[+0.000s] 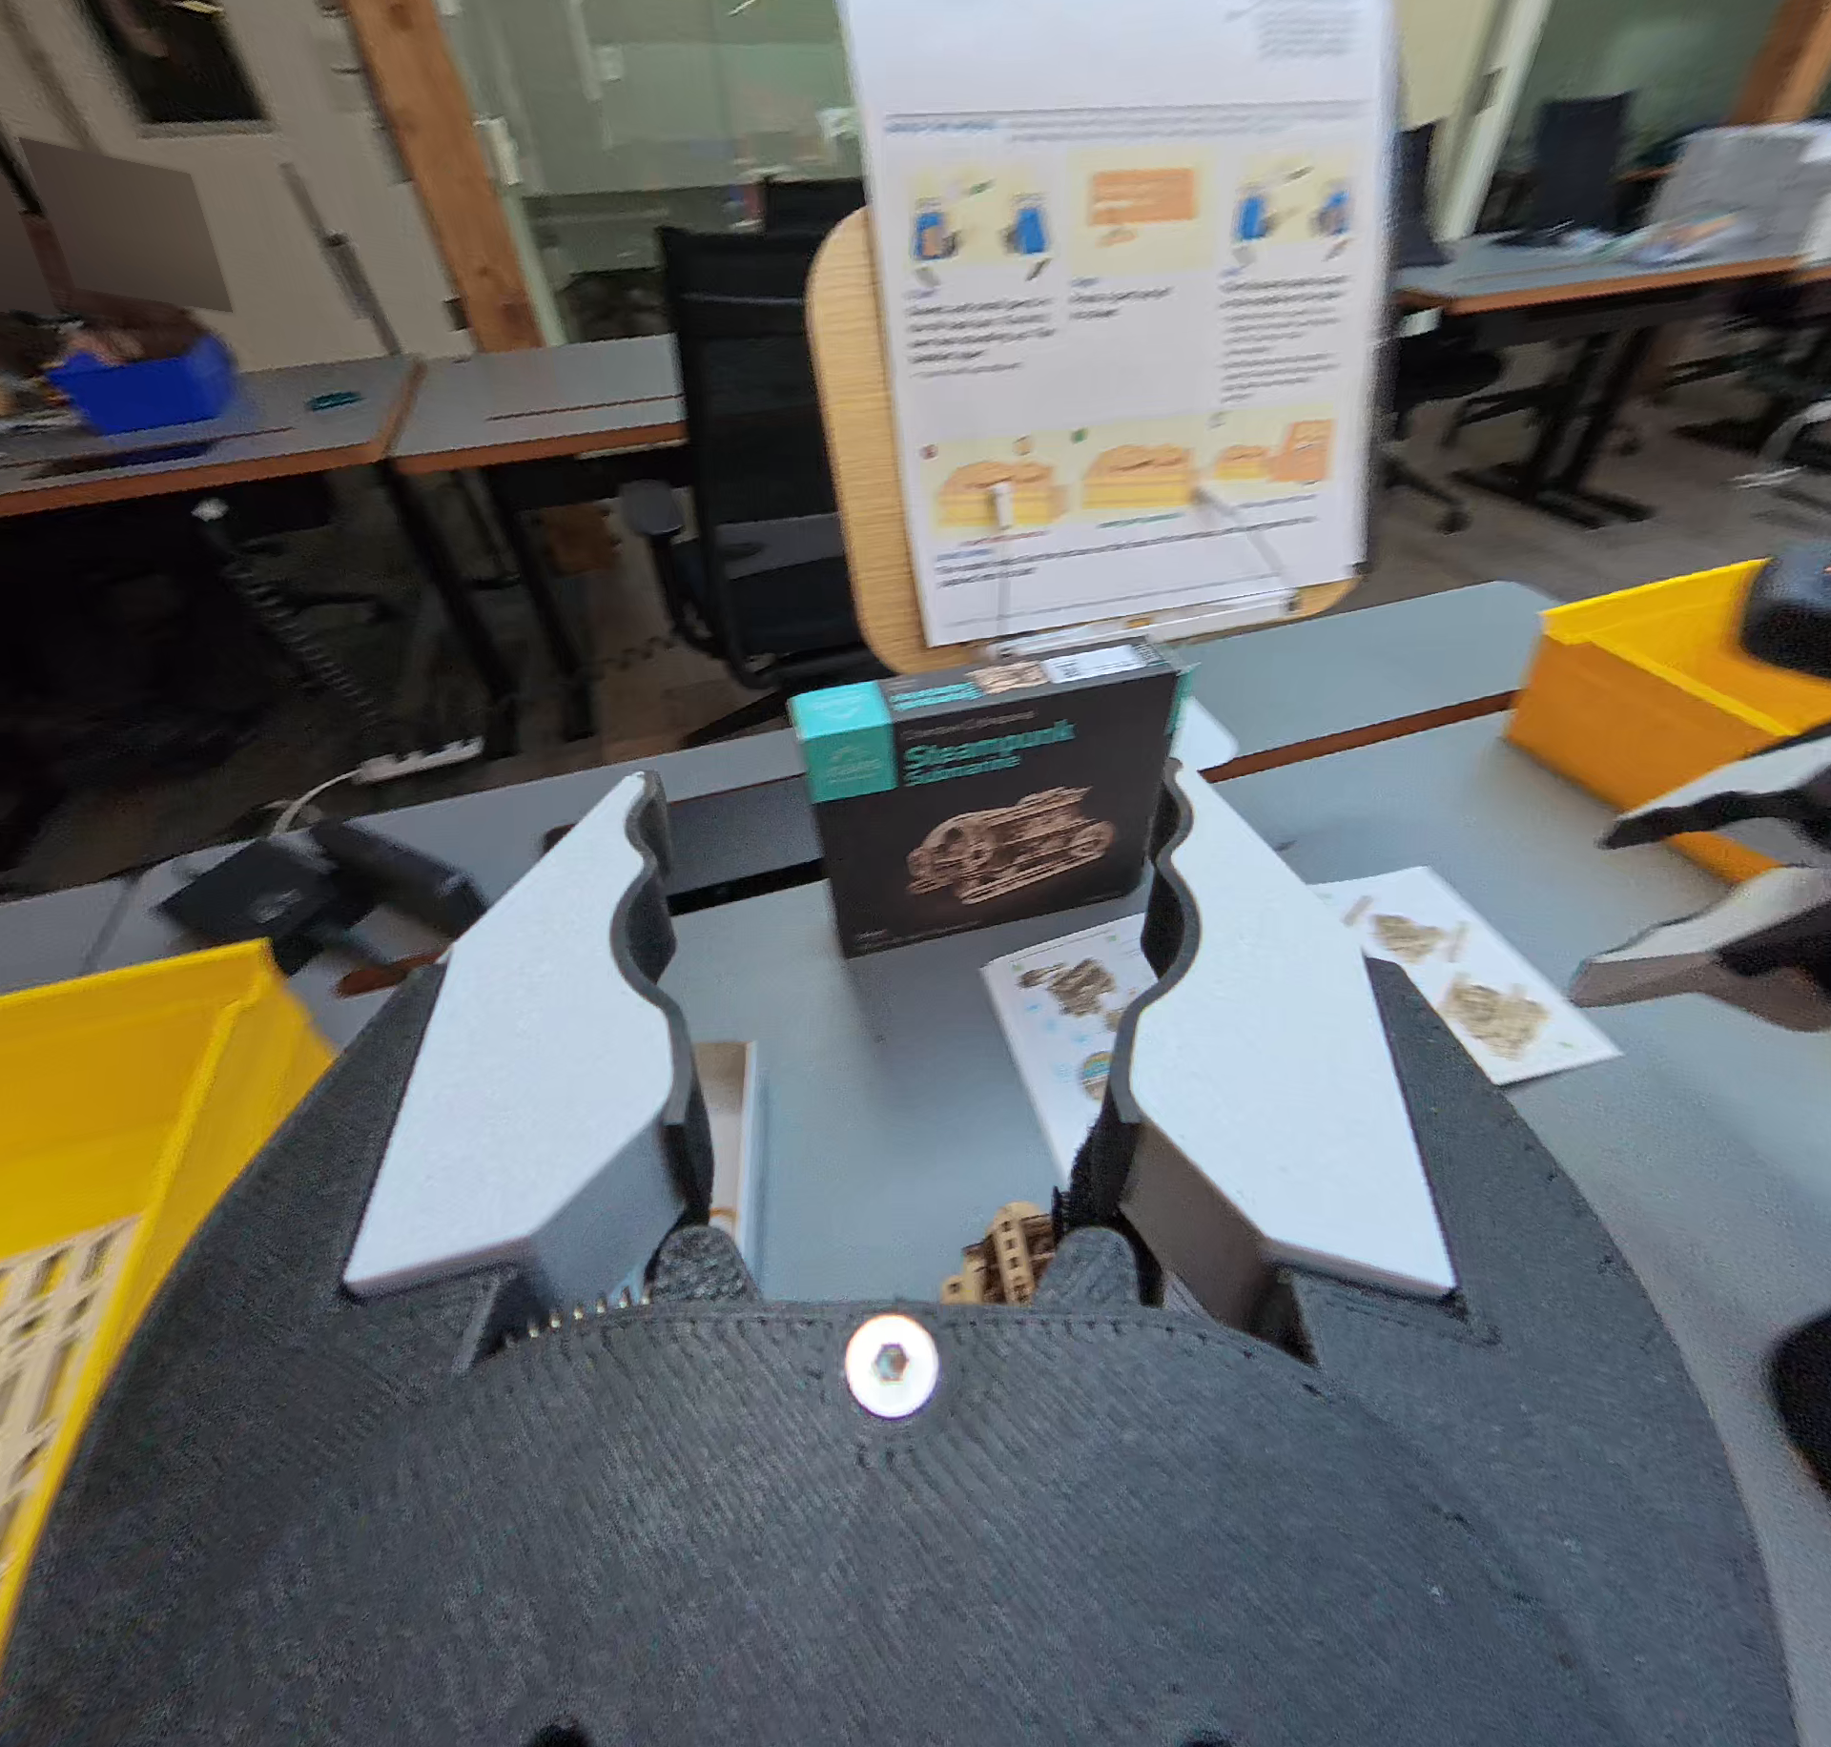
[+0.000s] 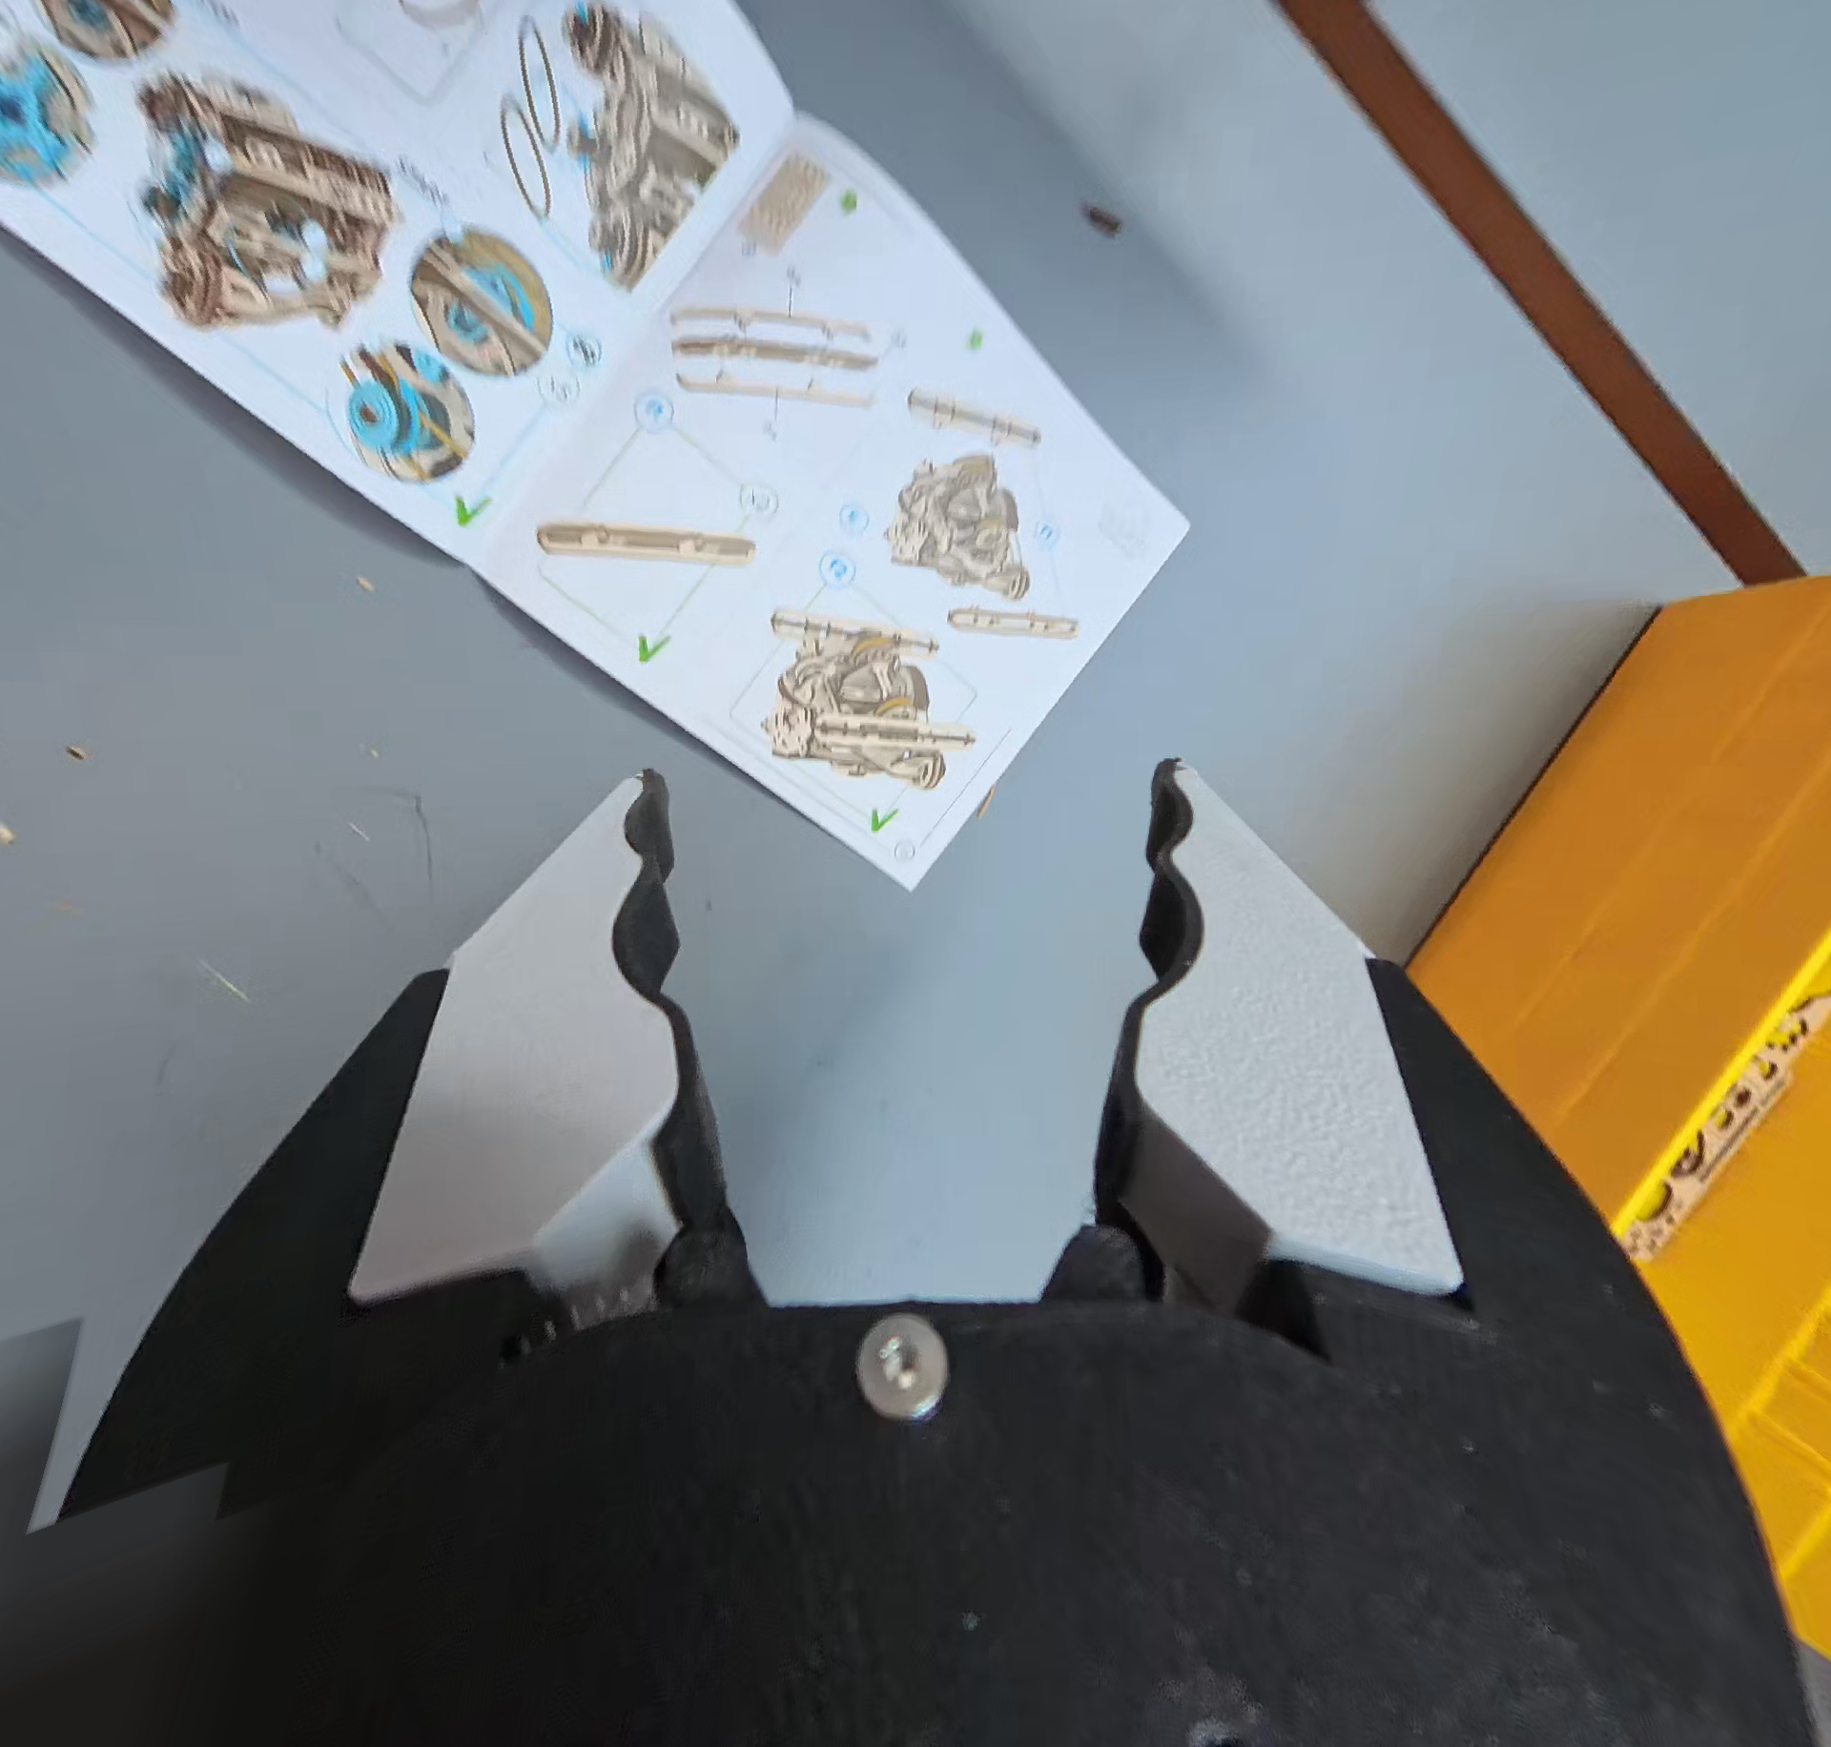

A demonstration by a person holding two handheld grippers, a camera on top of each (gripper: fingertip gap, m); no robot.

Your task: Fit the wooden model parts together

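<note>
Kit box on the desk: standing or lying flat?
Standing upright. The dark kit box rests on its bottom edge on the grey table, its front face towards the camera, top face visible above.

My grippers' fingers (image 2: pixel 555 1036) are looking matt and grainy; the booklet (image 2: pixel 694 431) is smooth paper, the table (image 2: pixel 1288 362) matt, the bin (image 2: pixel 1625 907) plastic.

Black-teal box (image 1: pixel 1001 808); yellow bins (image 1: pixel 119 1105); grey table (image 2: pixel 248 610).
</note>
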